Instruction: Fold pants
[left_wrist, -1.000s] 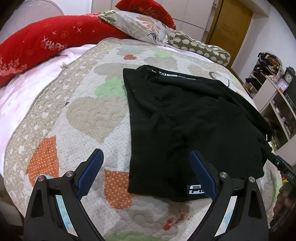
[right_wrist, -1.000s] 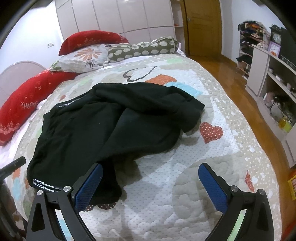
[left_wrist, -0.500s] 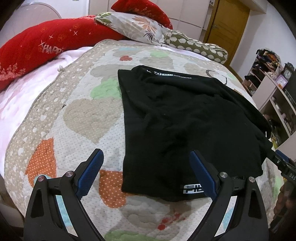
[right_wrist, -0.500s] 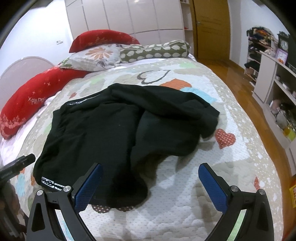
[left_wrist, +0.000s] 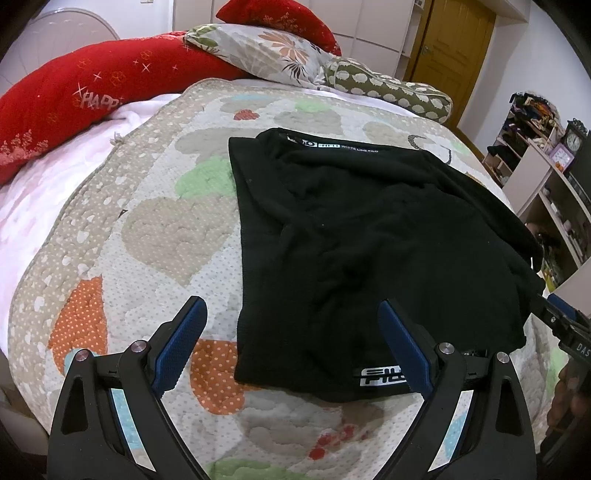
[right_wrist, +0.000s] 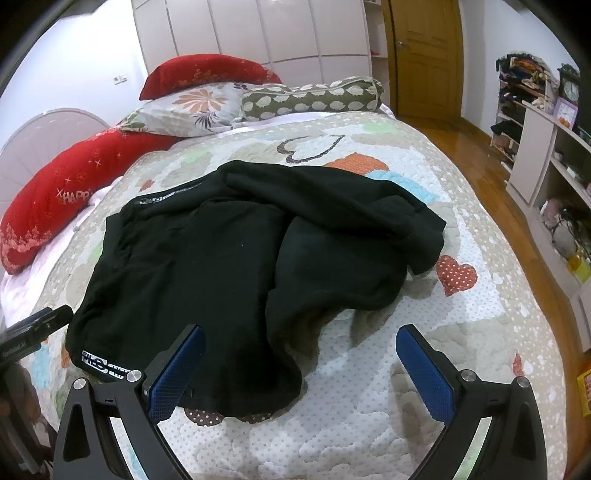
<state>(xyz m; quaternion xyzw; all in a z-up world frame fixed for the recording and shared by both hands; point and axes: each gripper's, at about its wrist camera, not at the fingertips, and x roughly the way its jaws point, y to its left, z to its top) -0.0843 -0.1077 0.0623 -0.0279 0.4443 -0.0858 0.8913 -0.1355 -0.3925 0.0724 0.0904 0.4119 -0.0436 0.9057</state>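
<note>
Black pants rumpled on quilt, both grippers spread empty; bunched cloth likely folding crooked.

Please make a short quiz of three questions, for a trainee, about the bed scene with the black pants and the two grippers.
1. True or false: the left gripper is shut on the black pants.
2. What lies under the pants: (a) quilt, (b) floor, (c) shelf?
3. Which side of the pants looks bunched in the right wrist view?

Key:
1. False; both the left and the right gripper are open.
2. a
3. The right side.
</note>
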